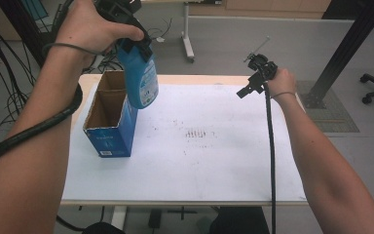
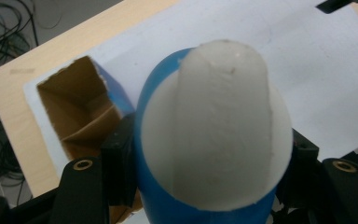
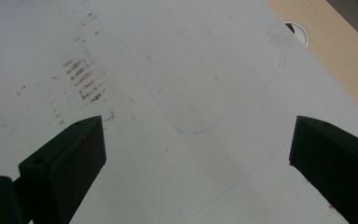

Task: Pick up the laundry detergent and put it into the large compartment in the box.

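Upper left of the high view, the left gripper [image 1: 135, 46] is clamped on a blue bottle [image 1: 140, 78] w/ a white cap, hanging just above the open cardboard box [image 1: 111, 127] at the table's left edge. Right gripper [image 1: 247, 90], mid-right, has its jaws wide apart, nothing in them. I'd say center the bottle over a compartment, keep it vertical, then lower slowly so it doesn't catch the box's rim.

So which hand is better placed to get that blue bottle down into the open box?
Left. The left tool already grips the blue bottle, held in the air just above the open cardboard box. The right tool hangs open and empty over the far right of the white sheet.
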